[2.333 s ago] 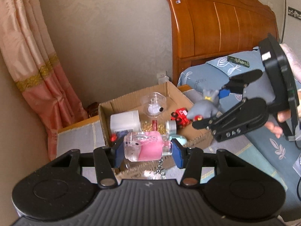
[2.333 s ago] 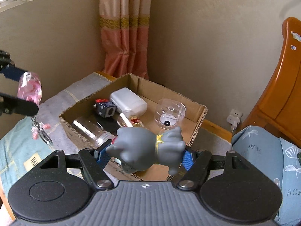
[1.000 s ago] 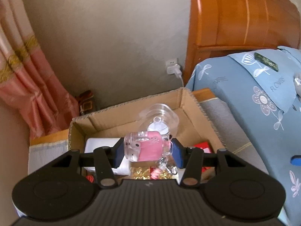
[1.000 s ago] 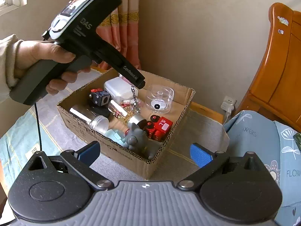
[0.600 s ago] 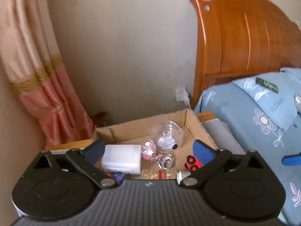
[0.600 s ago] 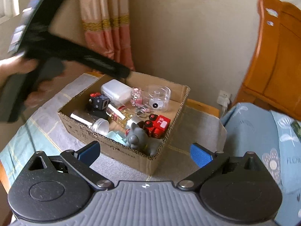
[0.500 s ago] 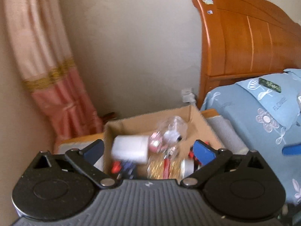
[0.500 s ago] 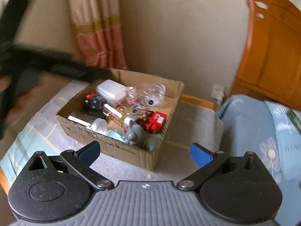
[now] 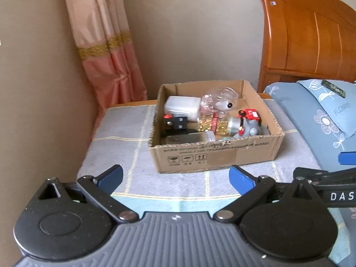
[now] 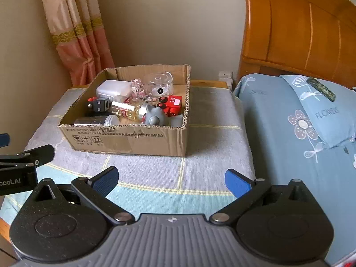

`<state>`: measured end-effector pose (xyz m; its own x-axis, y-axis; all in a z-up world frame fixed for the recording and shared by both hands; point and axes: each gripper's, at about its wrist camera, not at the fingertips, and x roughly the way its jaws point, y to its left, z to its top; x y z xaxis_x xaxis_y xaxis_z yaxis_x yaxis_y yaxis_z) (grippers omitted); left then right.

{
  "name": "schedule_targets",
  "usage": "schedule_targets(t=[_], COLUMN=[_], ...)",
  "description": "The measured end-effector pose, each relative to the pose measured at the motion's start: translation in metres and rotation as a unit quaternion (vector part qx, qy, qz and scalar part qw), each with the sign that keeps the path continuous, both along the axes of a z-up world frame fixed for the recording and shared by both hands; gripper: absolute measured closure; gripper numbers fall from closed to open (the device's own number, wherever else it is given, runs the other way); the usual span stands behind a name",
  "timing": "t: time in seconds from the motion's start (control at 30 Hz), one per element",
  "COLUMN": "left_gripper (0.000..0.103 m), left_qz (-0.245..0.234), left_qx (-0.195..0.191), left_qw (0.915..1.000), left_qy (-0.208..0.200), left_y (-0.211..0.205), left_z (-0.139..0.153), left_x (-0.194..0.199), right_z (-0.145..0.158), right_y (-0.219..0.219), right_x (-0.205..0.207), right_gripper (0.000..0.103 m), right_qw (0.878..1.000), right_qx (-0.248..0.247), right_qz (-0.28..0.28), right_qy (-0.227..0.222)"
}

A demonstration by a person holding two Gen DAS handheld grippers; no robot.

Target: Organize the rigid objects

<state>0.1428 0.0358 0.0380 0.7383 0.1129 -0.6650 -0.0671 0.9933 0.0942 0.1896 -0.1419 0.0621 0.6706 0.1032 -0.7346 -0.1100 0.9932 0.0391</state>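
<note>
- The left tool (image 9: 174,179) is spread wide and holds nothing; the right tool (image 10: 171,181) is likewise spread and bare. Both hang near the cardboard box (image 10: 124,141), apart from it.
- The box sits on the cloth-covered surface (image 10: 211,115) beside the bed (image 10: 289,120), holding the grey toy (image 10: 155,114), red toy (image 10: 172,104), clear bottle (image 10: 126,109) and white case (image 10: 112,90).
- Nothing loose shows on the surface, so the gathering step looks done.
- The next move, if any, calls for checking for strays outside the views.
</note>
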Motion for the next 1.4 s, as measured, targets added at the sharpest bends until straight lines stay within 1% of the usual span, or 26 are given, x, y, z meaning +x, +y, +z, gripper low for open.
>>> schedule_targets(t=[0.13,0.47,1.4], left_gripper=[0.002,0.002,0.002], left_qz=[-0.003,0.010,0.007], left_qx=[-0.011,0.000,0.007], left_qw=[0.9999,0.9998,0.9998], left_qy=[-0.005,-0.018,-0.015], left_y=[0.001,0.005,0.000], left_z=[0.005,0.012,0.014], left_x=[-0.012,-0.021,-0.023], right_z=[0.006,0.015,0.021], right_y=[0.005,0.014,0.013], right_x=[-0.009,-0.017,-0.021], right_gripper=[0.000,0.000,0.000], right_qw=[1.000,1.000,0.999], right_qx=[-0.006,-0.011,-0.011], right_qz=[-0.002,0.002,-0.002], right_qy=[-0.011,-0.023,-0.032])
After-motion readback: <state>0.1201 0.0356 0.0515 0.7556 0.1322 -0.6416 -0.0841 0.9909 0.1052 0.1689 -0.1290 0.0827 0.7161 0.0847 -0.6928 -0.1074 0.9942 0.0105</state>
